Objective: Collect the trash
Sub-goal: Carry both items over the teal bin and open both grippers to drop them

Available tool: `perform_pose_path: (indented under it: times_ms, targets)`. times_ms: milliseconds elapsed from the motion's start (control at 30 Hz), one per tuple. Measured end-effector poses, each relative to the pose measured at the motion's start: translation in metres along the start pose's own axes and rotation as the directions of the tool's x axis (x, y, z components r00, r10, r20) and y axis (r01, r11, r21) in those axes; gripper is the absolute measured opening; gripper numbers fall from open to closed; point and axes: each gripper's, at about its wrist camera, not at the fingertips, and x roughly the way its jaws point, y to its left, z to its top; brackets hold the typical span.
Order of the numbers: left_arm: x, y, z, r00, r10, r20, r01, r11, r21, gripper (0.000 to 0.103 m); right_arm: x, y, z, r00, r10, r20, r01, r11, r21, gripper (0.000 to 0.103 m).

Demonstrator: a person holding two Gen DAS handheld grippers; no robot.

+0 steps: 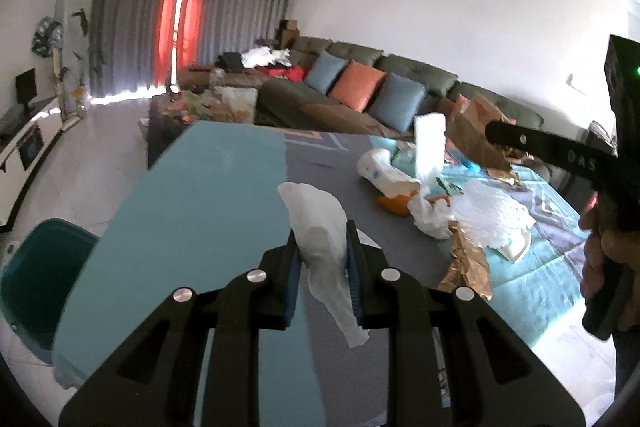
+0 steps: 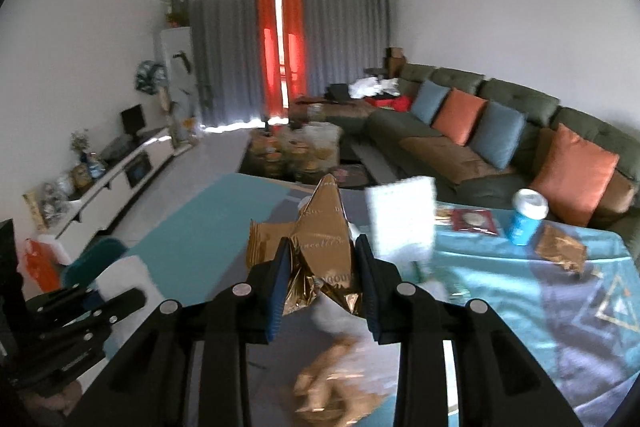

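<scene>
Left tongs (image 1: 322, 259) clamped narrow on crumpled white tissue wad (image 1: 320, 227), held clear above bench (image 1: 192, 195) in blue-grey cloth. Right tongs (image 2: 320, 267) pinch crinkled gold foil wrapper (image 2: 318, 247), lifted too. Keep both grips firm; loose tails hang low, may snag. Teal plastic bin (image 1: 44, 267) just beside bench at left: likely drop spot. Carry over rim before release. More litter left on bench.

Both wrist cameras overlook the littered table (image 1: 208, 187), facing curtains (image 2: 288, 55).
</scene>
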Motion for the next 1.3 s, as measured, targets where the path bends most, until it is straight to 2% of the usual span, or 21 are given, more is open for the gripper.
perform_pose_path:
  times_ms: [233, 400, 500, 600, 700, 767, 900, 1033, 1100, 1233, 1300]
  targets:
    - [-0.044, 0.037, 0.008, 0.991, 0.108, 0.083, -0.105, 0.994, -0.042, 0.021, 0.013, 0.056, 0.001, 0.988, 0.154, 0.003, -0.154, 0.988, -0.025, 0.030]
    - [-0.070, 0.072, 0.008, 0.969, 0.221, 0.113, -0.212, 0.974, -0.087, 0.021, 0.032, 0.102, 0.005, 0.963, 0.268, -0.011, -0.268, 0.962, -0.053, 0.030]
    - [-0.085, 0.099, 0.007, 0.949, 0.296, 0.111, -0.283, 0.952, -0.118, 0.021, 0.044, 0.128, 0.007, 0.947, 0.321, -0.030, -0.322, 0.943, -0.078, 0.030]
    - [-0.101, 0.128, 0.005, 0.918, 0.380, 0.111, -0.363, 0.920, -0.148, 0.021, 0.061, 0.159, 0.013, 0.918, 0.392, -0.060, -0.396, 0.913, -0.096, 0.030]
    - [-0.112, 0.153, 0.003, 0.900, 0.425, 0.098, -0.405, 0.897, -0.178, 0.021, 0.072, 0.187, 0.017, 0.893, 0.441, -0.087, -0.449, 0.886, -0.113, 0.030]
    - [-0.118, 0.169, 0.002, 0.883, 0.460, 0.091, -0.439, 0.879, -0.185, 0.021, 0.081, 0.209, 0.019, 0.868, 0.482, -0.115, -0.494, 0.862, -0.117, 0.030]
    - [-0.126, 0.206, -0.002, 0.874, 0.482, 0.057, -0.458, 0.858, -0.232, 0.021, 0.107, 0.244, 0.025, 0.817, 0.546, -0.183, -0.569, 0.814, -0.113, 0.030]
    - [-0.121, 0.244, -0.008, 0.860, 0.511, 0.005, -0.491, 0.829, -0.266, 0.022, 0.134, 0.287, 0.022, 0.776, 0.565, -0.280, -0.612, 0.783, -0.115, 0.031]
    - [-0.115, 0.264, -0.013, 0.862, 0.507, -0.027, -0.492, 0.822, -0.286, 0.024, 0.149, 0.307, 0.018, 0.748, 0.570, -0.340, -0.632, 0.768, -0.102, 0.031]
    - [-0.099, 0.305, -0.027, 0.863, 0.492, -0.112, -0.500, 0.806, -0.316, 0.024, 0.176, 0.341, 0.006, 0.706, 0.553, -0.443, -0.646, 0.759, -0.083, 0.031]
    - [-0.090, 0.320, -0.034, 0.867, 0.477, -0.145, -0.497, 0.800, -0.337, 0.024, 0.187, 0.354, 0.001, 0.702, 0.521, -0.485, -0.639, 0.761, -0.108, 0.031]
